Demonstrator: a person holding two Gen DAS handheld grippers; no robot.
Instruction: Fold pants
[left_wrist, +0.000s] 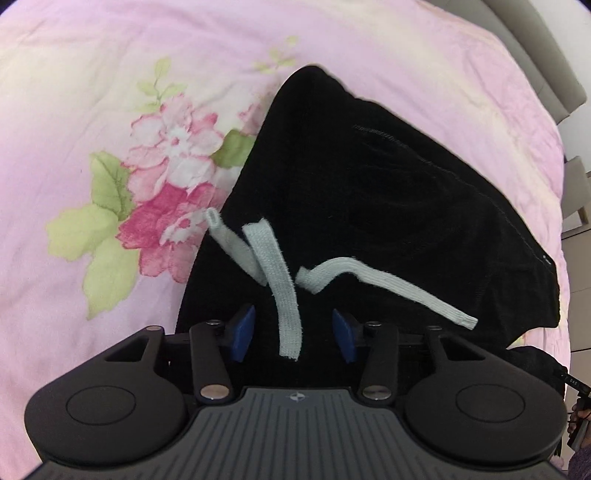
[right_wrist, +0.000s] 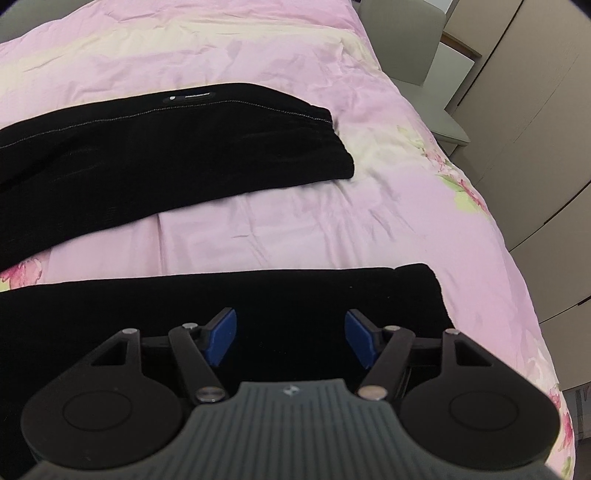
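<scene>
Hovering over black pants (left_wrist: 369, 192) on the pink floral bed (left_wrist: 92, 92), the left hand-held gripper (left_wrist: 293, 334) gapes around a grey drawstring (left_wrist: 286, 295); the right hand-held gripper (right_wrist: 290, 339) stands apart above the near leg.

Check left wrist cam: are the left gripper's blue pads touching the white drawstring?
Apart. The left wrist view shows the drawstring hanging between the left gripper pads, black pants showing on both sides of it.
</scene>
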